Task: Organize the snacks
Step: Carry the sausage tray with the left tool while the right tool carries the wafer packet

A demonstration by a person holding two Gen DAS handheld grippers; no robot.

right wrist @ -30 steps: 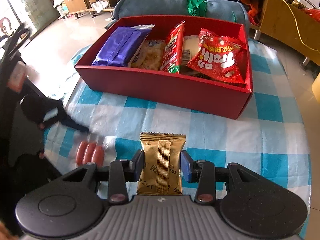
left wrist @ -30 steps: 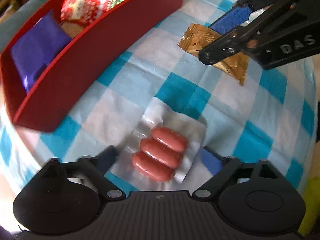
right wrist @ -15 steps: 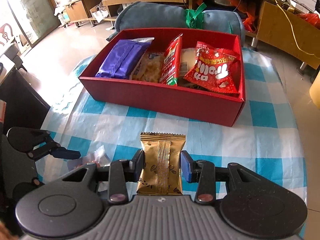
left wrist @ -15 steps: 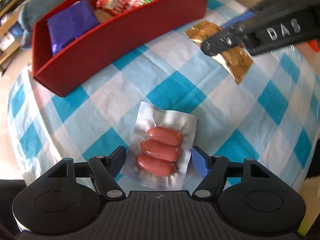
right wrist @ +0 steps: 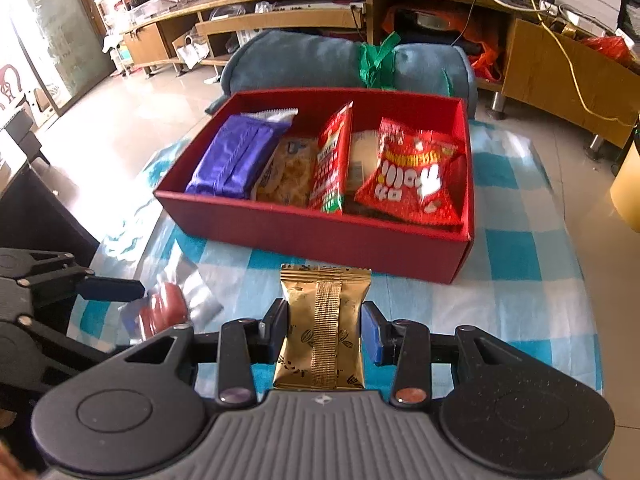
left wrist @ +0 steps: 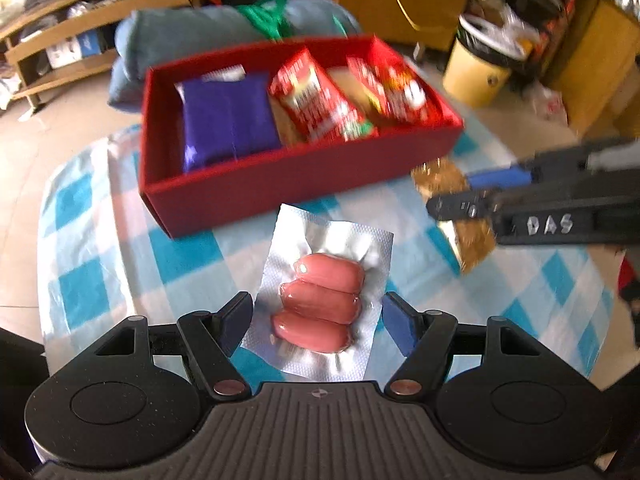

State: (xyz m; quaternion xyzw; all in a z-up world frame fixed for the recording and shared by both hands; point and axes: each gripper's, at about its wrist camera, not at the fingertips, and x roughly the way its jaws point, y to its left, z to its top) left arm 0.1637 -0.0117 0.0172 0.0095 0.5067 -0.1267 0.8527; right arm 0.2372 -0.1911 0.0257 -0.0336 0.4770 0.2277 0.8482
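Our left gripper (left wrist: 318, 316) holds the sausage pack (left wrist: 324, 300) between its fingers; the jaws stand fairly wide, closed against the edges of the clear wrapper, and the pack looks lifted off the checked cloth (left wrist: 100, 240). Three pink sausages lie stacked in it. Ahead of it sits the red box (left wrist: 280, 176), with a purple pack (left wrist: 228, 120) at its left end and red packs (left wrist: 316, 100) to the right of that.

Our right gripper (right wrist: 325, 322) has its jaws closed narrow on the gold packet (right wrist: 325, 320), pads pressed to both sides, the packet upright between them. It is above the cloth (right wrist: 520, 280), just short of the box's (right wrist: 320, 236) near wall. Inside the box we see the purple pack (right wrist: 236, 156), a pale snack bag (right wrist: 288, 172), a thin red pack (right wrist: 332, 160) on edge and a red bag (right wrist: 416, 176) at the right.
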